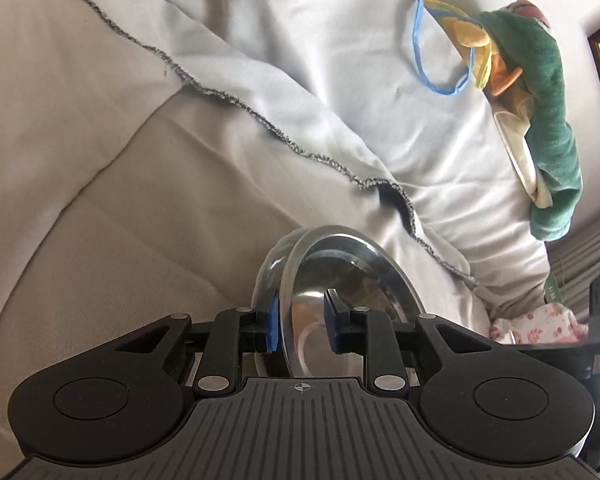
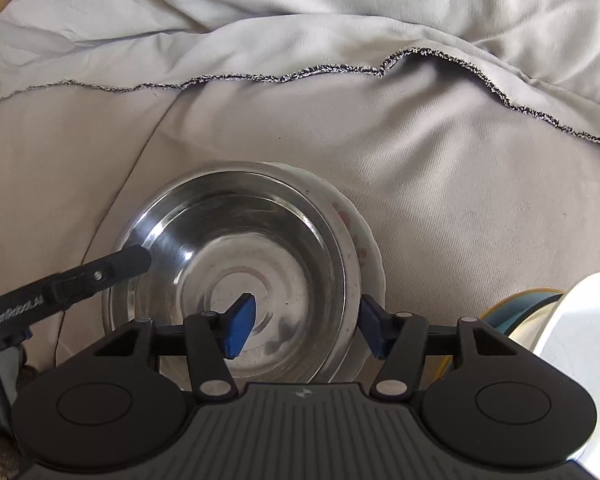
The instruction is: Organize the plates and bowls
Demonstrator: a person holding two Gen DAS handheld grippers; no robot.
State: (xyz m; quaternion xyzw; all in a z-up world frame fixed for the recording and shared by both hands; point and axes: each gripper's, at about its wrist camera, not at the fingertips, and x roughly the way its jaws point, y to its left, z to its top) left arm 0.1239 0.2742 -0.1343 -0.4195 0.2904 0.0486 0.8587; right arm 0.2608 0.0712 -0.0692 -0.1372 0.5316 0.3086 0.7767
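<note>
A steel bowl [image 2: 240, 240] sits nested in a white flowered bowl [image 2: 370, 252] on a beige bedsheet. My right gripper [image 2: 306, 328] straddles their near right rim. One blue pad is inside the steel bowl and clear of its wall, and the other is just outside the white bowl. In the left wrist view the steel bowl [image 1: 364, 280] shows edge-on, with the white bowl [image 1: 265, 276] behind it. My left gripper [image 1: 302, 324] has the rim between its pads: the outer pad lies against the white bowl, while a gap shows at the inner pad. Its finger [image 2: 120, 264] reaches over the bowl's left rim.
A stack of plates [image 2: 540, 312] with a white plate [image 2: 580, 328] on top lies just right of the bowls. A pale blanket [image 2: 340, 12] with a dark stitched hem covers the far side. A green towel [image 1: 552, 120] and a soft toy [image 1: 464, 24] lie on it.
</note>
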